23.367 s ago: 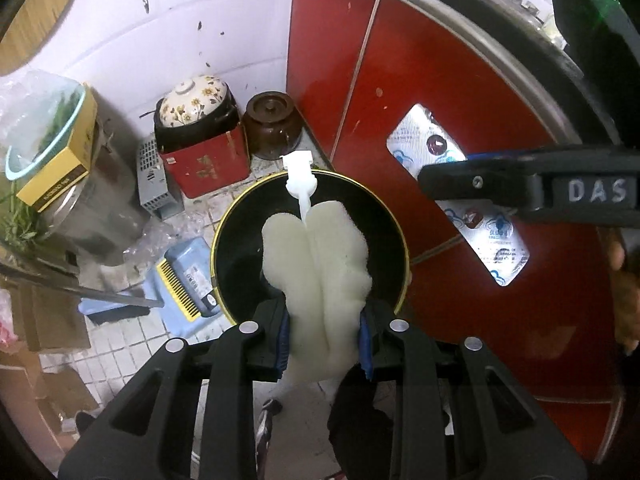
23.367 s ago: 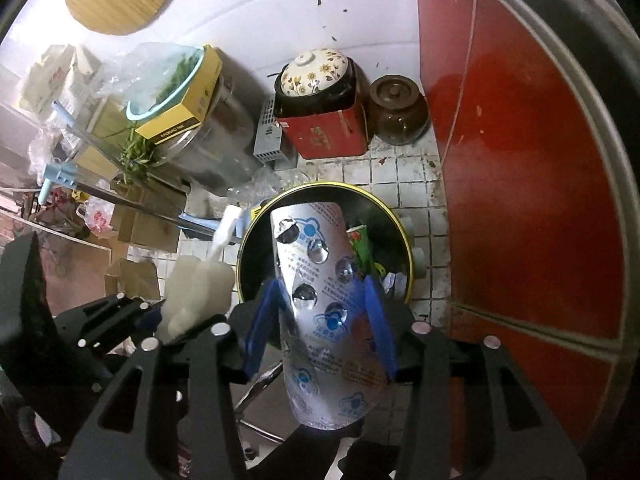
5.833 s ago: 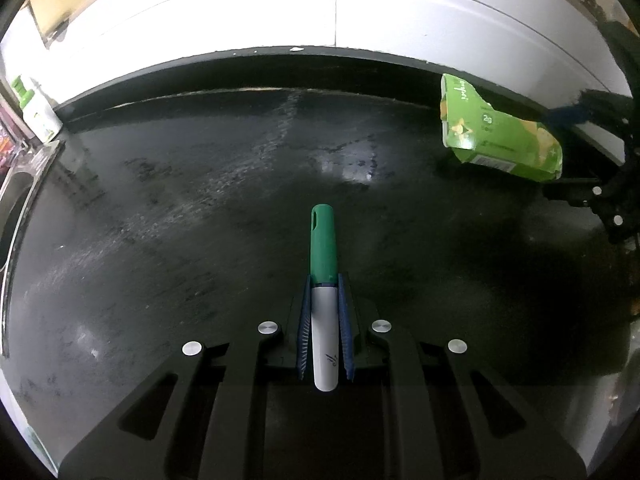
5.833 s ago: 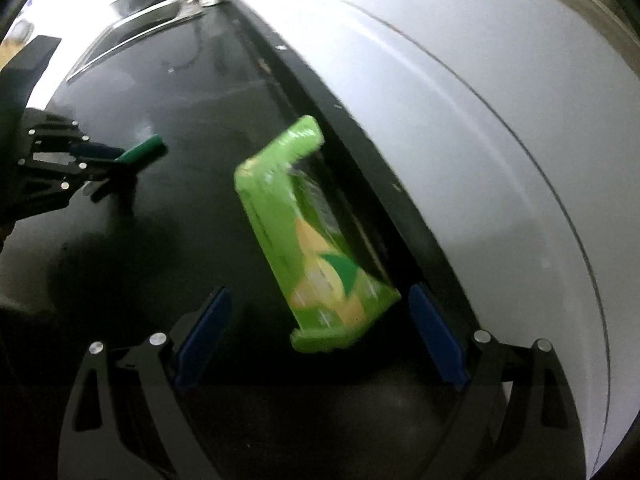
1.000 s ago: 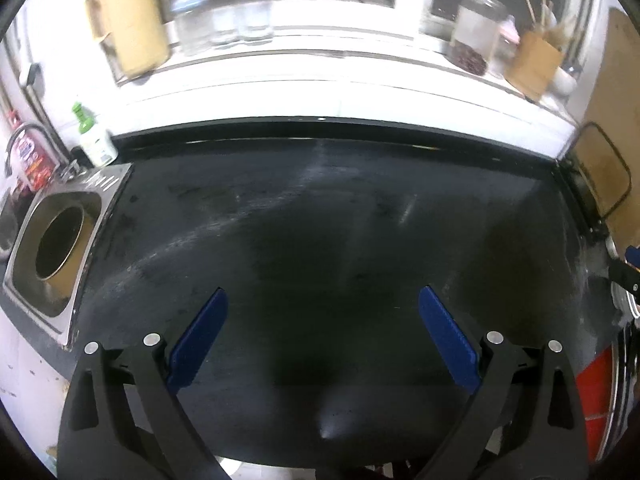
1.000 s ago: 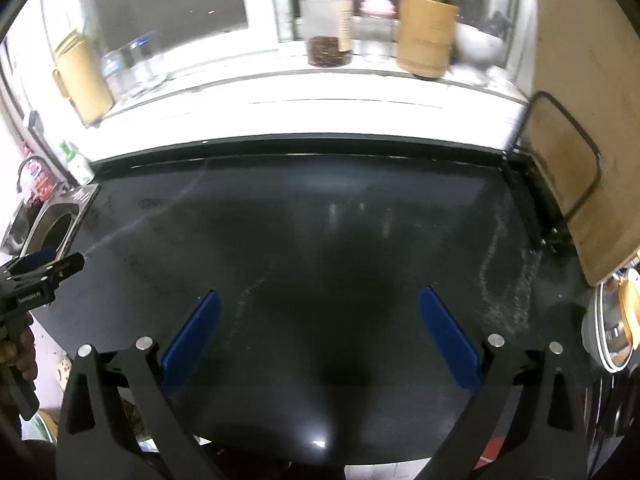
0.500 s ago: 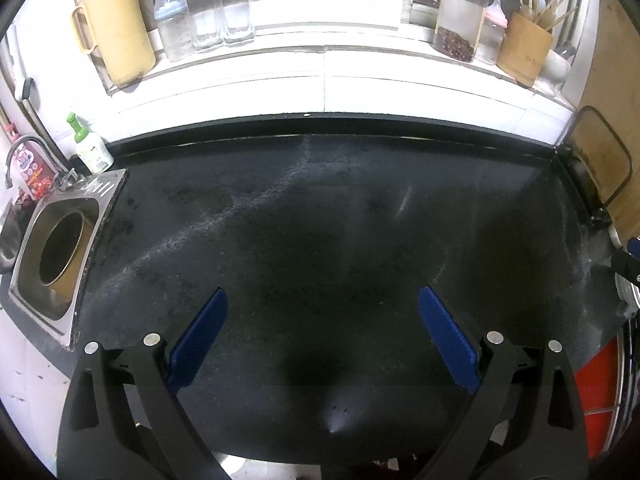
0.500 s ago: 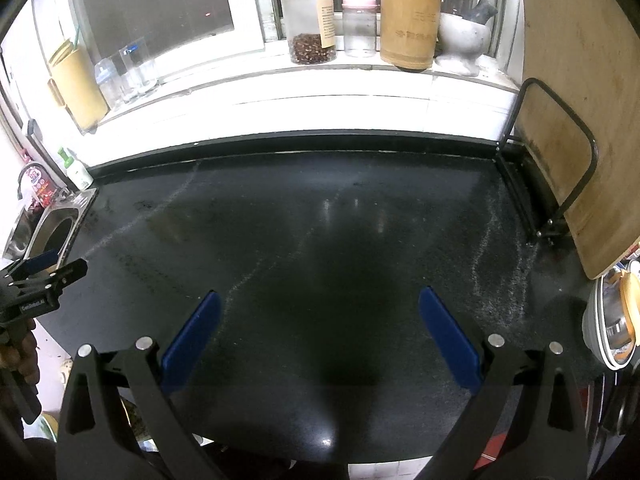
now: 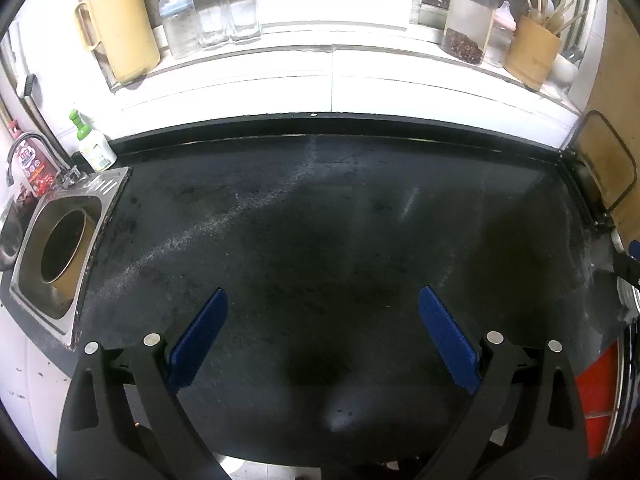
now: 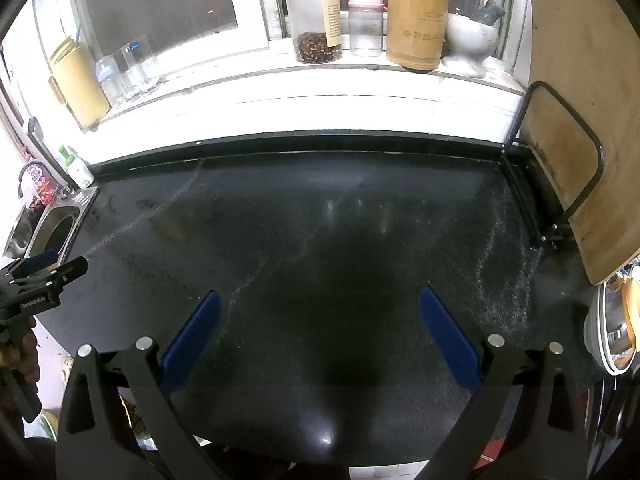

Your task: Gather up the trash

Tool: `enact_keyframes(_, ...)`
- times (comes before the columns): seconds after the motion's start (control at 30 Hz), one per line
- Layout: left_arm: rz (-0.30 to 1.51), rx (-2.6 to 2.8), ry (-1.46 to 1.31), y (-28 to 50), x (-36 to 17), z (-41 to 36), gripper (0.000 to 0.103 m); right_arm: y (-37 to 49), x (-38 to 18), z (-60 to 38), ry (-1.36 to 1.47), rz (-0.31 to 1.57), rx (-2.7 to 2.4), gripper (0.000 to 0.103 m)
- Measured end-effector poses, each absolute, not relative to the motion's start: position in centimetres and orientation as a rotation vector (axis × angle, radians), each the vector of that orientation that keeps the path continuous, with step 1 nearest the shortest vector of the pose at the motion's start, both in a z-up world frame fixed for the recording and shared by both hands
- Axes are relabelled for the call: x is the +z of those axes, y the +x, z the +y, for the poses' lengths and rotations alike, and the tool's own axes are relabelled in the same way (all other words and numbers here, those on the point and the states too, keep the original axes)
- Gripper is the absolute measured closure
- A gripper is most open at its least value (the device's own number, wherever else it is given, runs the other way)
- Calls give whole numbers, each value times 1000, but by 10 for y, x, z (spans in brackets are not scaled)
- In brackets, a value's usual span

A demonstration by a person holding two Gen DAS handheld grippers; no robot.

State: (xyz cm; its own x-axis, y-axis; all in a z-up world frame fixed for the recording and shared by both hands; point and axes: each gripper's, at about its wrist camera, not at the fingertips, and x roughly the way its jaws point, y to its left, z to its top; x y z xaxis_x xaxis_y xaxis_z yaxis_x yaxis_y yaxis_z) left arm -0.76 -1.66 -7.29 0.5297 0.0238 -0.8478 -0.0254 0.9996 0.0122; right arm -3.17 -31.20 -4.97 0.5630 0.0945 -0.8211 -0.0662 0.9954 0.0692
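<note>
No piece of trash shows in either view. The black countertop (image 9: 320, 220) lies bare in front of both grippers. My left gripper (image 9: 322, 336) is open, its blue pads wide apart with nothing between them, held above the counter's front edge. My right gripper (image 10: 320, 336) is open too and holds nothing. The right wrist view also catches the left gripper (image 10: 48, 270) at the far left, held in a person's hand (image 10: 22, 354). A tip of the right gripper (image 9: 632, 258) shows at the right edge of the left wrist view.
A steel sink (image 9: 60, 248) sits at the counter's left end, with a green-capped bottle (image 9: 90, 142) behind it. A wooden cutting board (image 10: 588, 128) leans in a wire rack (image 10: 560, 152) at the right. Jars (image 10: 316, 18), a bamboo holder (image 10: 416, 24) and a yellow jug (image 9: 120, 20) line the windowsill.
Over the last second both views have tilted up slightly and steadied, showing more of the windowsill. Both grippers stay open and empty, where seconds ago the left held a green-capped marker.
</note>
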Motion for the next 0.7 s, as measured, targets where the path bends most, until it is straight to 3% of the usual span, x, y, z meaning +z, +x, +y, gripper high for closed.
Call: enact_keyframes(0.7, 1034, 44, 3, 10, -80, -11, 10, -11, -57, -309, 31, 987, 99, 7)
